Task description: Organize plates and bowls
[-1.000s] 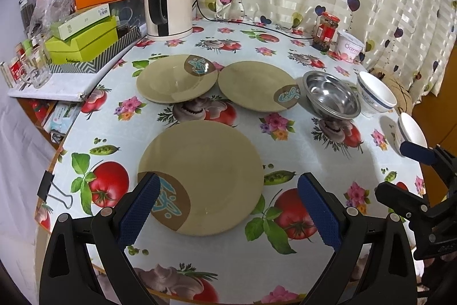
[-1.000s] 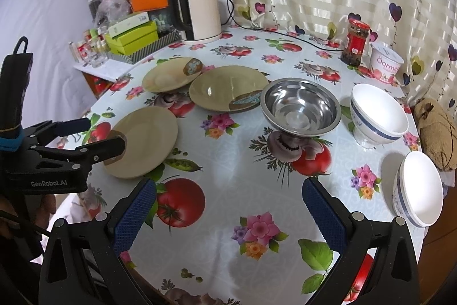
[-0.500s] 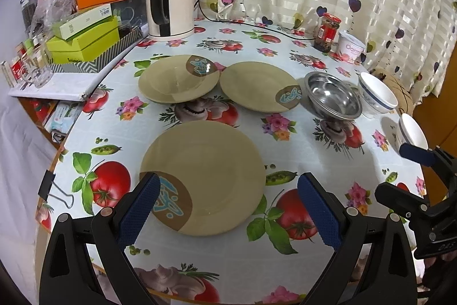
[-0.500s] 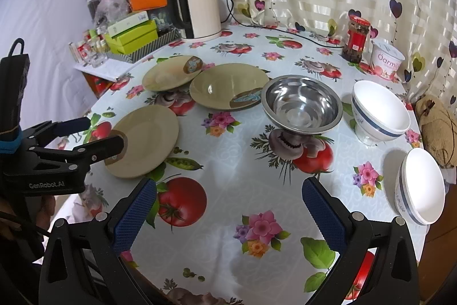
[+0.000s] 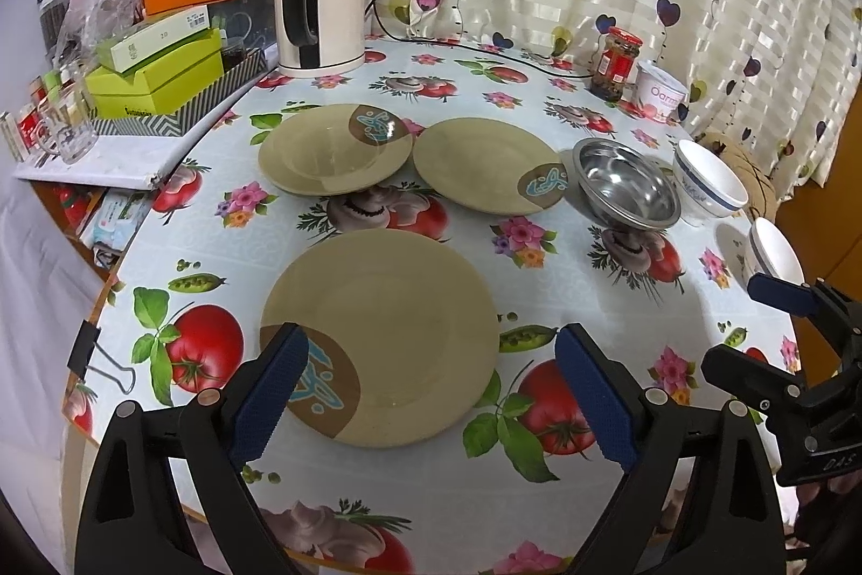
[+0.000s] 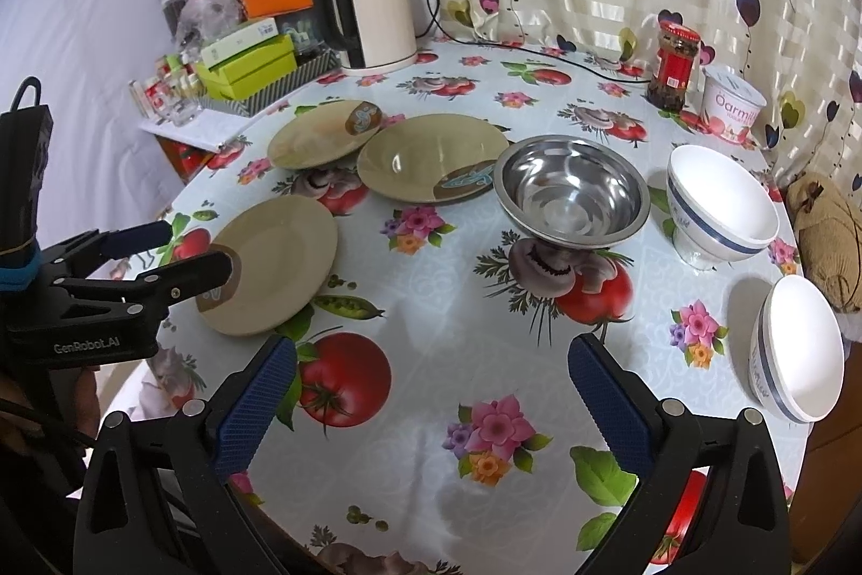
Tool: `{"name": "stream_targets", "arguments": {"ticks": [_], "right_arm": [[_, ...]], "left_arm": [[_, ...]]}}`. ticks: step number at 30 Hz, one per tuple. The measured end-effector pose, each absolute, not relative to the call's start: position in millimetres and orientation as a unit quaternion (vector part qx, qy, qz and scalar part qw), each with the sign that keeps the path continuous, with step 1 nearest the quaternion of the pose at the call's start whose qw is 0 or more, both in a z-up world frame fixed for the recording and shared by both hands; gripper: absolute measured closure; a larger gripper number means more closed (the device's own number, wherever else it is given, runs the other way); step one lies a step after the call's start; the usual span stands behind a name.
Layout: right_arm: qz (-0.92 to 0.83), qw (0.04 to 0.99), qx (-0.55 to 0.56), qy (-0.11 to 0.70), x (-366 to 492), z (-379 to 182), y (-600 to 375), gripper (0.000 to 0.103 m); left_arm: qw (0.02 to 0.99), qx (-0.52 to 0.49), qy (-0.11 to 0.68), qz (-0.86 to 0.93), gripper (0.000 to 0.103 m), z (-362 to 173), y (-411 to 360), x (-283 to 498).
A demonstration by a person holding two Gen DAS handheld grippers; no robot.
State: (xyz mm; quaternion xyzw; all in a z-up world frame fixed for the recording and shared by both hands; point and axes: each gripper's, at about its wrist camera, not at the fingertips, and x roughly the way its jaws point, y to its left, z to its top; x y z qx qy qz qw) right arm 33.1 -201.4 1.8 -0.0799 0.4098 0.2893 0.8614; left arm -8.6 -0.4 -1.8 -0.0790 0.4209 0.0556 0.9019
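Three tan plates lie on the round table: a near one, a far left one and a far middle one. A steel bowl stands right of them. One white bowl stands upright and another lies tilted at the right edge. My left gripper is open and empty, just above the near plate's front edge. My right gripper is open and empty over bare tablecloth.
A kettle, stacked boxes, a red jar and a yogurt tub stand along the far edge. A binder clip grips the table's left edge. A brown pouch lies at the right.
Both grippers have drifted slightly; the views shift a little. Nothing was taken hold of or moved on the table.
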Motion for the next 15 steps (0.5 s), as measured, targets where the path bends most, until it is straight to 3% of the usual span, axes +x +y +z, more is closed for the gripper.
{"name": "stream_targets", "arguments": {"ticks": [15], "right_arm": [[0.290, 0.860, -0.079, 0.412, 33.8, 0.9, -199.7, 0.001]], "left_arm": [[0.901, -0.080, 0.422, 0.057, 0.010, -2.8, 1.1, -7.6]]}}
